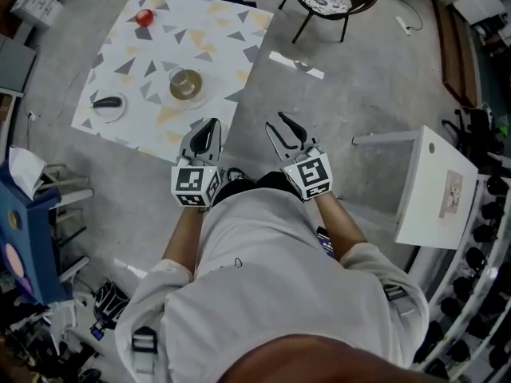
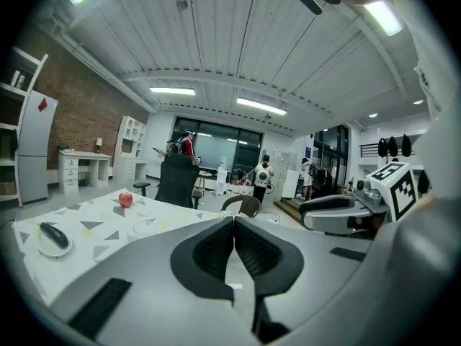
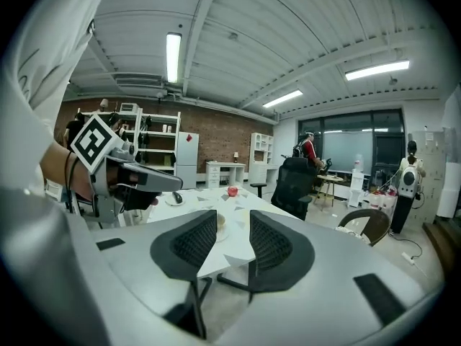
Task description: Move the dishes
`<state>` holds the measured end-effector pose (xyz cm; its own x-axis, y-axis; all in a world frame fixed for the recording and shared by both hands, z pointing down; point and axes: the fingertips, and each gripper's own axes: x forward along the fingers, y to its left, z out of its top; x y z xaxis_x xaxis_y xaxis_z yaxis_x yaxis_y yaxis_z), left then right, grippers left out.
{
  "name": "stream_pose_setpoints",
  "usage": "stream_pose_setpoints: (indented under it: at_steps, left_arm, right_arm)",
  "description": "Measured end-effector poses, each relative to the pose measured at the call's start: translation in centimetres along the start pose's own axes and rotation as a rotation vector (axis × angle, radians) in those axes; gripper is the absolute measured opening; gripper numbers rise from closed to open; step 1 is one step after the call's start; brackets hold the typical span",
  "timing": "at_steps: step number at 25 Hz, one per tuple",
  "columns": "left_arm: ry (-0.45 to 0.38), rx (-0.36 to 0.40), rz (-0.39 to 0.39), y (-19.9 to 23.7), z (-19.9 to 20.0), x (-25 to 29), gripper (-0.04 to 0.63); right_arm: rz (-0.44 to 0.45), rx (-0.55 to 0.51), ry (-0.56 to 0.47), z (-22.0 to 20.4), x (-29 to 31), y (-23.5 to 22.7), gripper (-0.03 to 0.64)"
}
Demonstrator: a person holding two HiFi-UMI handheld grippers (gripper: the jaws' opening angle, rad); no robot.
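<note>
Because the person stands on the grey floor of a wide, open room, just short of the near corner of the worktop, nothing is within reach yet, and the task of moving the dishes looks not yet begun. Both tools are held close in front of the body and aimed toward the worktop, probably as a ready pose for stepping in. Its white cover, printed with grey and yellow triangles, carries everything well apart. The left hand-held gripper is clenched, its pads pressed together on nothing, while the right hand-held gripper is released, its jaws apart and empty. Nearest them sits a glass bowl on its saucer. A small plate holding a dark object lies by the left edge, and a red apple rests at the far corner.
</note>
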<state>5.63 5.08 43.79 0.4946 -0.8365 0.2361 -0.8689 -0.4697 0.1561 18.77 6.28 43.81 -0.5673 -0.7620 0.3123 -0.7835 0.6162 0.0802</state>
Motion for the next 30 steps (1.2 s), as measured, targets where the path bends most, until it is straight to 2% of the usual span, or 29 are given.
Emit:
stream_pose_setpoints:
  at_steps: [7,12,18,24,30]
  left_arm:
    - [0.006,-0.08,0.105,5.1,-1.2,-0.6,0.021]
    - [0.013,-0.101,0.206,8.7,-2.1,-0.9,0.021]
    - [0.026,-0.122,0.333,13.4,-2.0,-0.9,0.021]
    - [0.043,-0.218,0.45,15.4,-2.9,1.7,0.021]
    - [0.051,-0.283,0.569,17.2,-3.3,3.9,0.021]
  right_arm:
    - [0.119,0.006,0.028,0.9,5.5,1.6,0.129]
    - [0.218,0.021,0.036,0.9,8.9,1.5,0.133]
    - [0.368,-0.043,0.047,1.7,13.3,0.8,0.142]
    - [0.564,-0.086,0.086,2.5,17.8,-0.6,0.159]
    - [0.706,-0.172,0.104,3.1,22.3,-2.1,0.184]
